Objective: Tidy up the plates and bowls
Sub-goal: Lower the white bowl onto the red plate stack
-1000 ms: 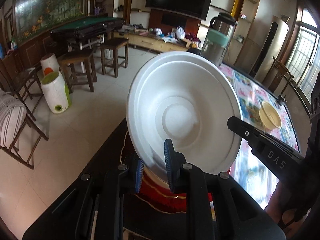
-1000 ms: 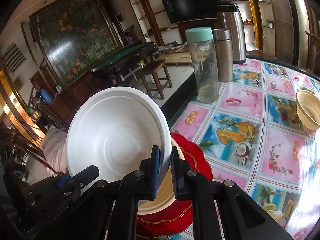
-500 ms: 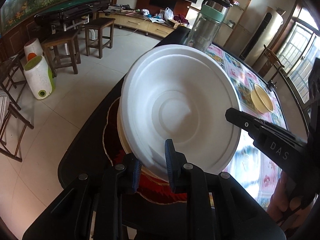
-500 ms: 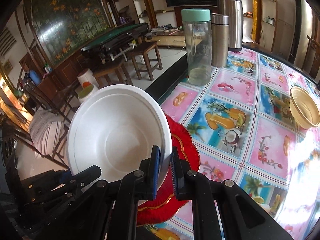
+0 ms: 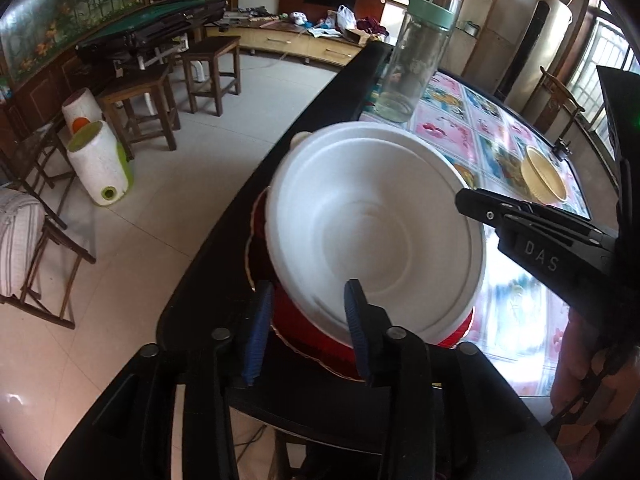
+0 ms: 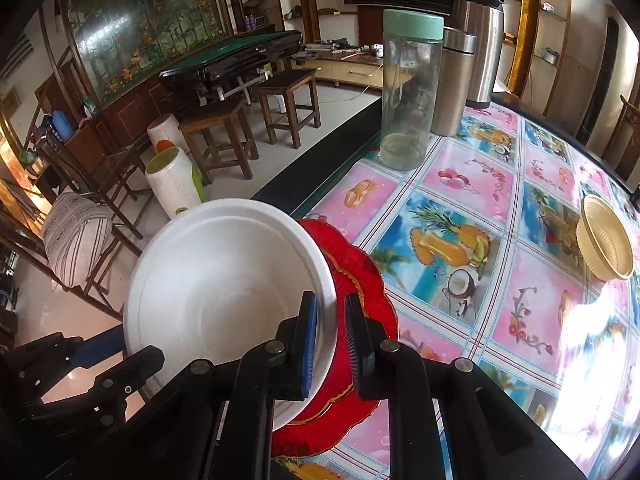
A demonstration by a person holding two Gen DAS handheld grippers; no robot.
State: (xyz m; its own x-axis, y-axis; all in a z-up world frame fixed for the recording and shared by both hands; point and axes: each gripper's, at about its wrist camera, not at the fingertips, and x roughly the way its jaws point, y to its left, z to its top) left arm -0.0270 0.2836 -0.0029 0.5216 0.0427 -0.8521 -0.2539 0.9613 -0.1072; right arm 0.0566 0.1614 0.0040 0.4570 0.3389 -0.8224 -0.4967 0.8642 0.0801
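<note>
Lowered since a second ago — white bowl [image 5: 372, 236] now down low over the red plate [image 6: 360, 280] at the desk [image 6: 500, 208] edge, less tilted, apparently nearly seated. Left gripper [image 5: 306, 320] jaws parted wider around the near rim, seemingly letting go; right gripper [image 6: 330, 340] jaws narrow, straddling the rim — whether pinching, cannot tell. Yellow bowl [image 6: 606, 244] well apart, likely next to stack.

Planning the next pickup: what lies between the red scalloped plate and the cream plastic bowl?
Only bare fruit-print tablecloth separates red plate and cream bowl, per the right wrist view.
</note>
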